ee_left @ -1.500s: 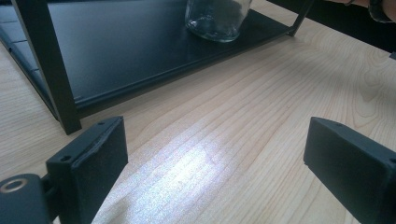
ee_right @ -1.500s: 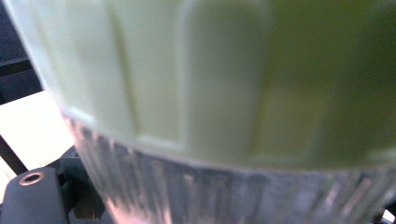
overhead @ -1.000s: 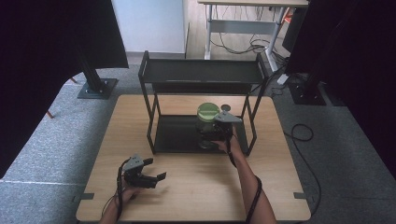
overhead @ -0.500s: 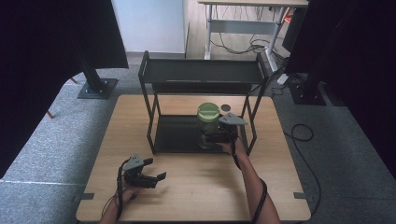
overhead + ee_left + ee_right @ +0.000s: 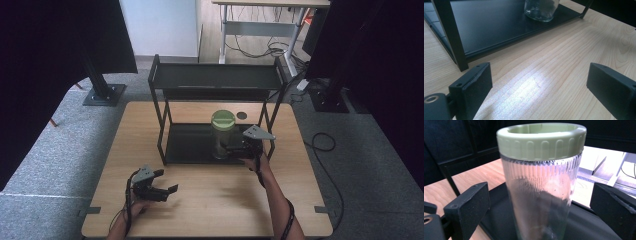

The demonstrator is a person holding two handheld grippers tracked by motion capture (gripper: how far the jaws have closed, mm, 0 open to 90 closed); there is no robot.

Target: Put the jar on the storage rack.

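A ribbed glass jar with a pale green lid stands upright on the lower shelf of a black two-tier rack. My right gripper reaches in from the jar's right, open. In the right gripper view its jaws stand wide on either side of the jar and do not touch the glass. My left gripper hovers low over the bare wood near the table's front left. It is open with nothing between its fingers. The jar's base sits far ahead of it.
The rack's lower shelf is otherwise bare, and its front-left post stands close ahead of the left gripper. A round hole sits in the wooden table behind the rack. Grey carpet surrounds the table.
My right gripper has drawn back slightly toward the near right, while the jar stays on the shelf. The left gripper has not moved.
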